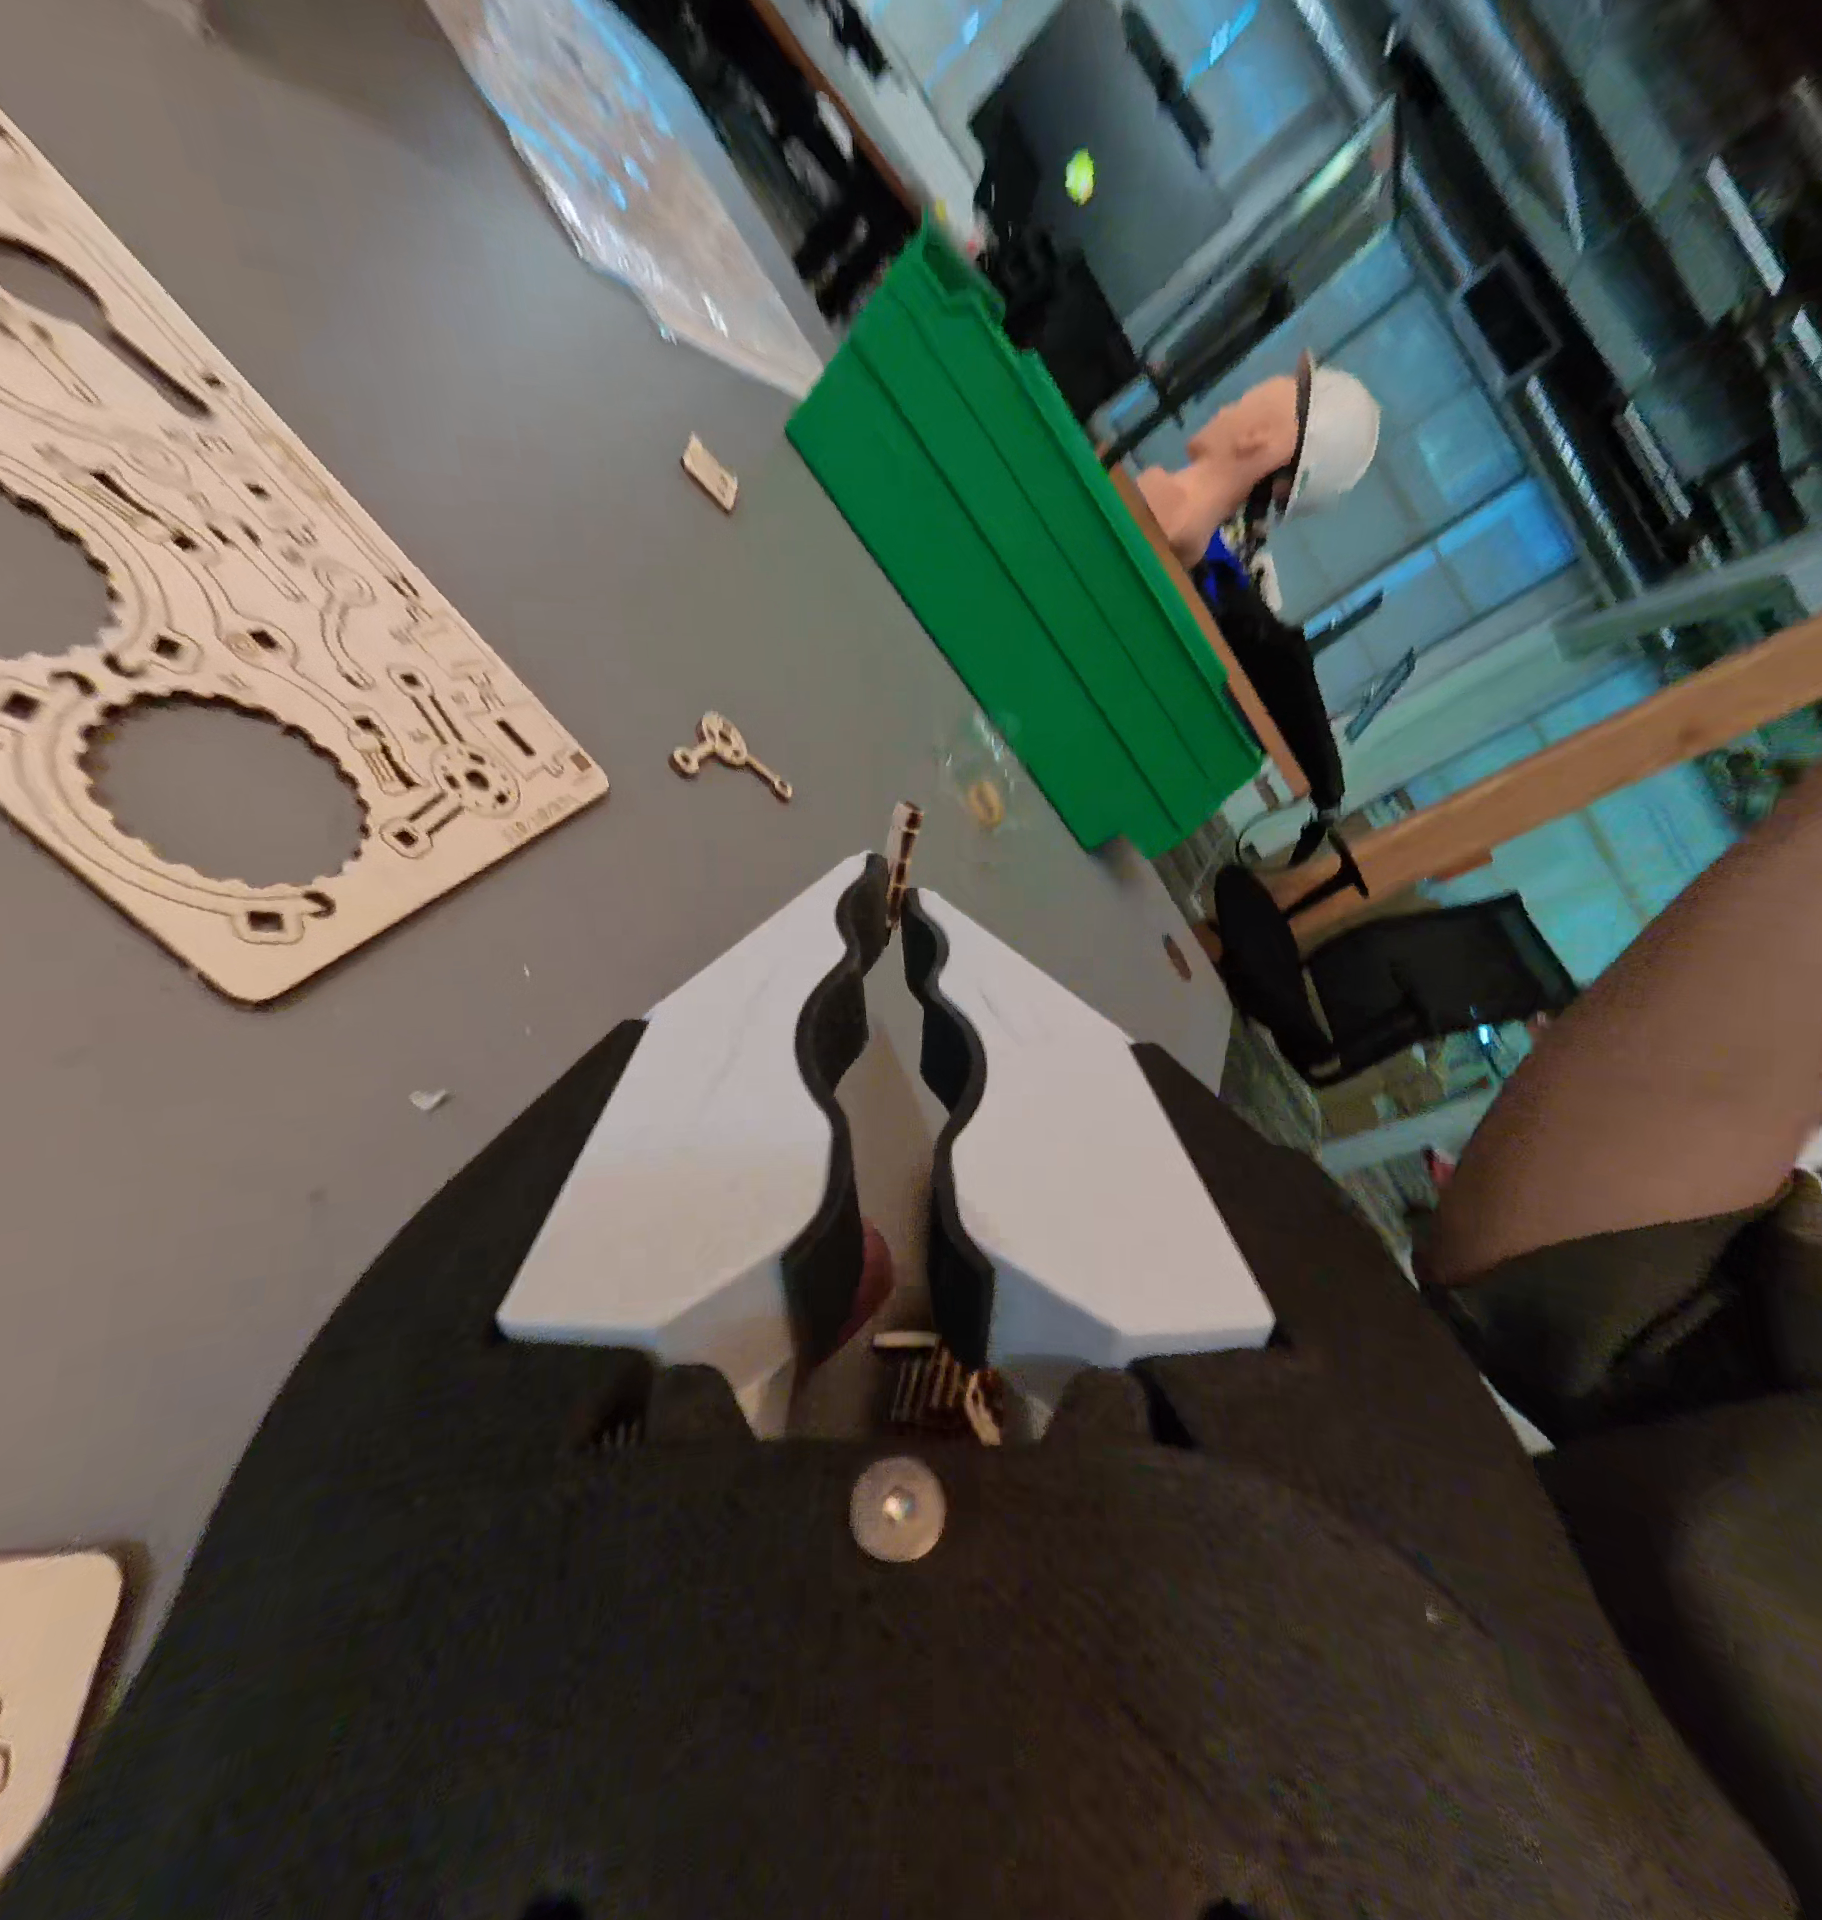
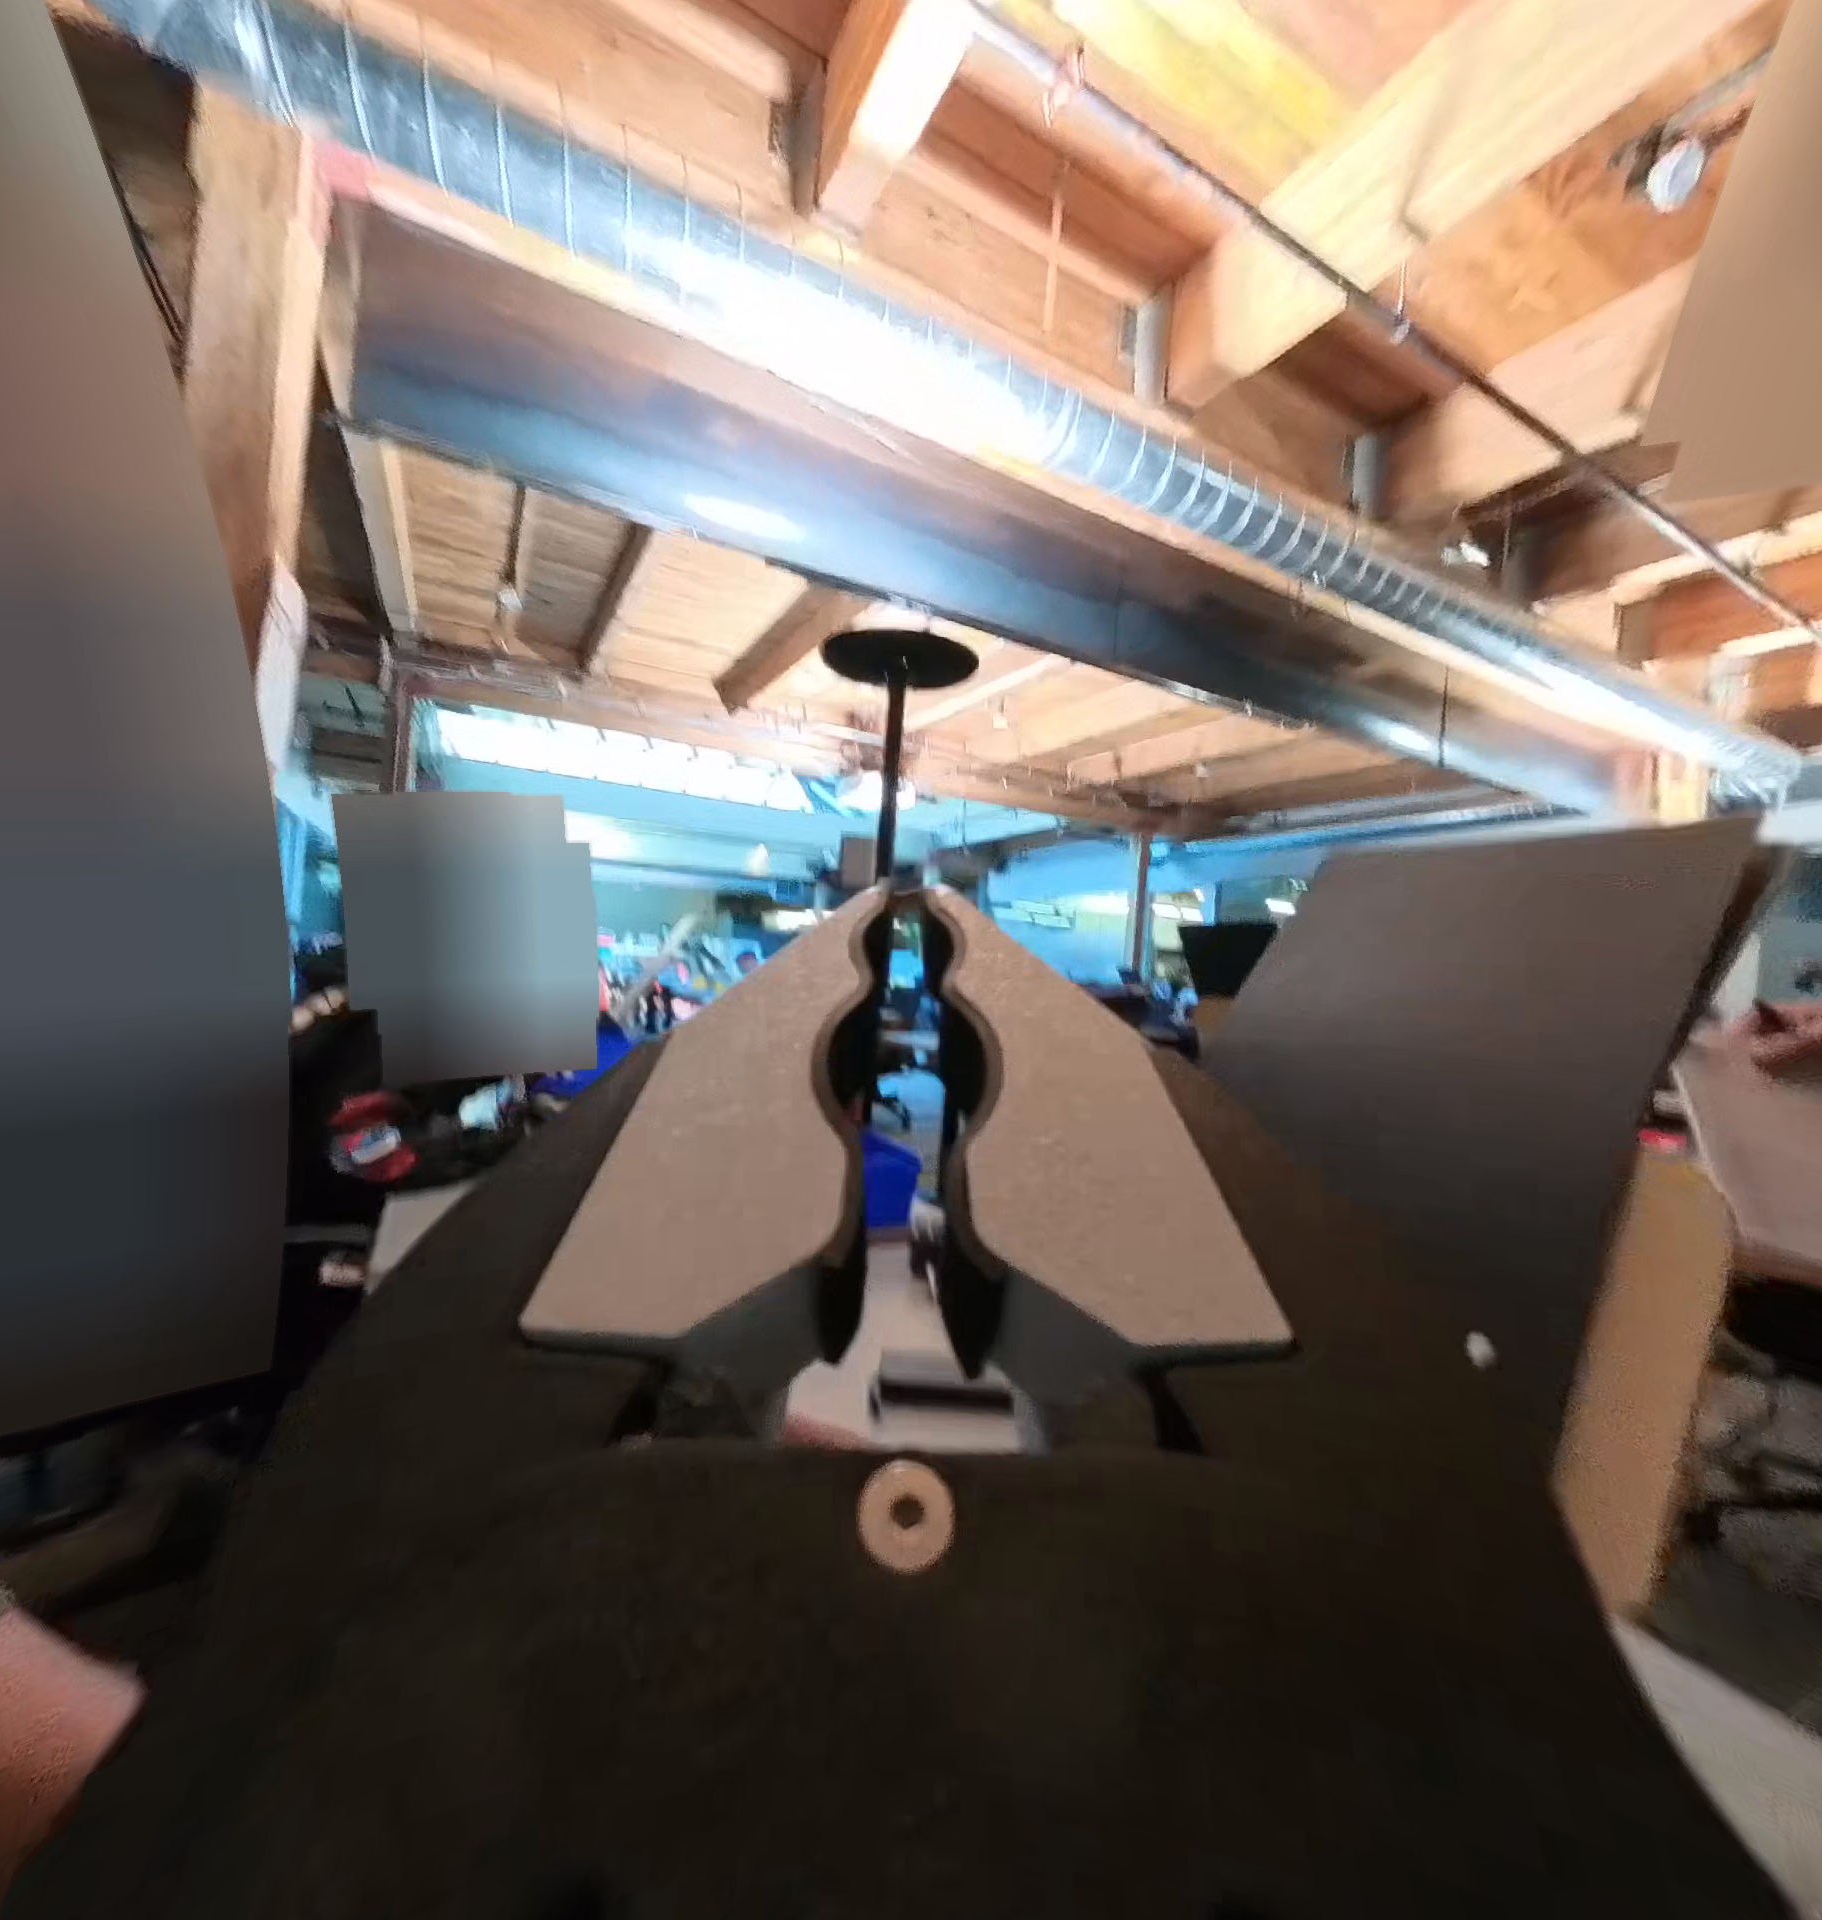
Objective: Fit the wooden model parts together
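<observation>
In the left wrist view my left gripper [image 1: 899, 894] is shut on a small flat wooden piece [image 1: 904, 847] that sticks out past its tips, above the grey table [image 1: 574, 520]. A small slatted wooden assembly [image 1: 938, 1387] sits deep between the fingers near their base. A laser-cut wooden sheet [image 1: 211, 623] with round cut-outs lies to the left. In the right wrist view my right gripper [image 2: 902, 896] points up at the ceiling. It is shut on the thin stem of a dark, backlit part with a flat disc on top [image 2: 899, 660].
A key-shaped wooden piece [image 1: 728, 753] and a small rectangular piece [image 1: 709, 473] lie loose on the table. A green bin [image 1: 1011, 582] stands at the table's far edge, a plastic bag [image 1: 616, 156] behind it. Another wooden sheet [image 1: 24, 1662] is at lower left. A person's arm [image 1: 1665, 1039] is at right. The tips of one gripper are about 35 cm away from the tips of the other.
</observation>
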Motion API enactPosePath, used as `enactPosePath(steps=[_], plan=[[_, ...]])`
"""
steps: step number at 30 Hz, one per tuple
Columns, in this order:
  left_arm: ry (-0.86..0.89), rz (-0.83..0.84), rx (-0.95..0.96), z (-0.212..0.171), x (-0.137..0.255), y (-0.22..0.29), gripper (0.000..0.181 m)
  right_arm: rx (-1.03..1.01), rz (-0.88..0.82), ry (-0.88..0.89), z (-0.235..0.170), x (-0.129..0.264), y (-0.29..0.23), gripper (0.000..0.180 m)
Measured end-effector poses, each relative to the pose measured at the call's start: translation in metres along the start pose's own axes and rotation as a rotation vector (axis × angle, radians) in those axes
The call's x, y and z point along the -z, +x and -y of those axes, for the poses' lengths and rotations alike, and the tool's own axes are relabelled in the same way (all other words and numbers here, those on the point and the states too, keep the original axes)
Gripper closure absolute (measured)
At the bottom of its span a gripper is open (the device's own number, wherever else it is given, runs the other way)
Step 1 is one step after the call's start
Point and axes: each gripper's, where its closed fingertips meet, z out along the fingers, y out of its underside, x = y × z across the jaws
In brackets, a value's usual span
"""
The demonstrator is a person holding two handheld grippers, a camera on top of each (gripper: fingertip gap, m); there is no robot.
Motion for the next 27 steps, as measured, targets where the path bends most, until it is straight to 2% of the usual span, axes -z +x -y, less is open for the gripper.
enactPosePath(steps=[5, 11, 14, 17, 22, 27], plan=[[-0.113, 0.003, 0.032, -0.013, -0.005, -0.005, 0.179, 0.083, -0.109, -0.307, -0.094, 0.045, -0.008, 0.179], [-0.146, 0.012, 0.056, -0.014, -0.006, -0.010, 0.179, -0.006, -0.156, -0.686, -0.230, 0.130, -0.015, 0.177], [-0.146, 0.021, 0.051, -0.012, -0.009, -0.013, 0.179, -0.053, -0.139, -0.860, -0.282, 0.165, -0.020, 0.177], [-0.167, 0.015, 0.055, -0.013, -0.011, -0.014, 0.179, -0.043, -0.111, -0.957, -0.296, 0.176, -0.019, 0.177], [-0.231, -0.003, 0.065, -0.022, -0.015, -0.012, 0.179, -0.064, -0.092, -0.988, -0.305, 0.184, -0.024, 0.177], [-0.206, 0.032, -0.008, -0.020, -0.014, -0.012, 0.177, -0.064, -0.058, -1.010, -0.313, 0.185, -0.030, 0.177]])
